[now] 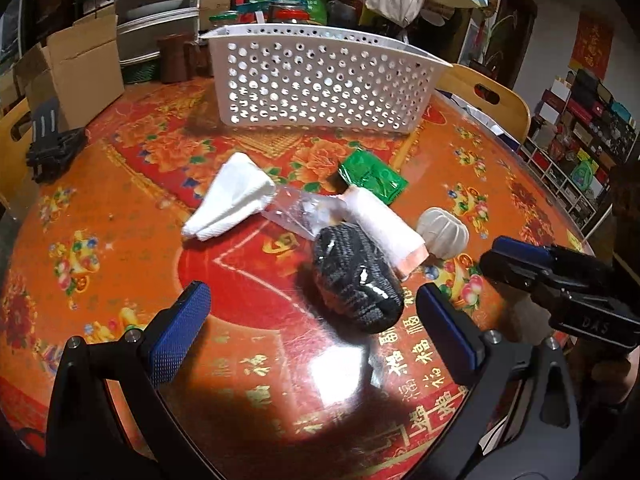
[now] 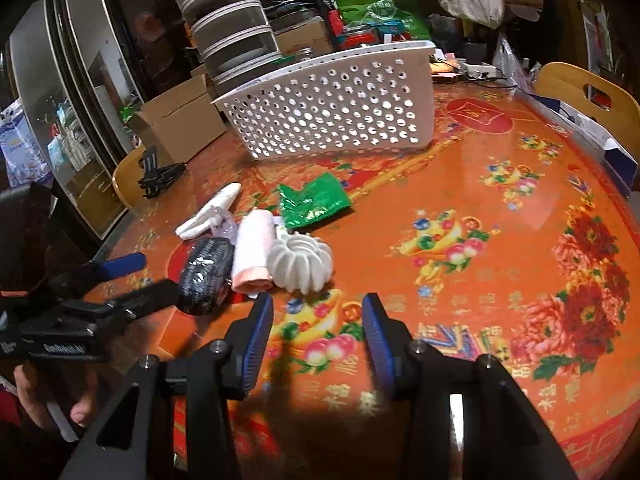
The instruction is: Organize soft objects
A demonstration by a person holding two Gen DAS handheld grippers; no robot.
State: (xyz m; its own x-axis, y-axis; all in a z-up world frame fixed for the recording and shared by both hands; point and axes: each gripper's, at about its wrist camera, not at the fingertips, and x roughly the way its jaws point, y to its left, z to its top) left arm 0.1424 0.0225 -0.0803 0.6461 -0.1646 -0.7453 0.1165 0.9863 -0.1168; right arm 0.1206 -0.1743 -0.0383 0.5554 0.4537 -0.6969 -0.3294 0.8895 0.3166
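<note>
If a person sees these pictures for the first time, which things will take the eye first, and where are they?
First comes the bright orange-red flowered tablecloth, then the white perforated basket standing at the far side. In the middle lies a small cluster: a black knitted bundle in clear wrap, a pink-edged white roll, a folded white cloth and a green packet, with both open grippers before it.

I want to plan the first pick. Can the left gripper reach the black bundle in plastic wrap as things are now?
Probably yes. The left gripper is open, and the black bundle lies on the table straight ahead between its fingers, with nothing in front of it. The pink roll rests close against the bundle's far side, so it may get nudged.
</note>
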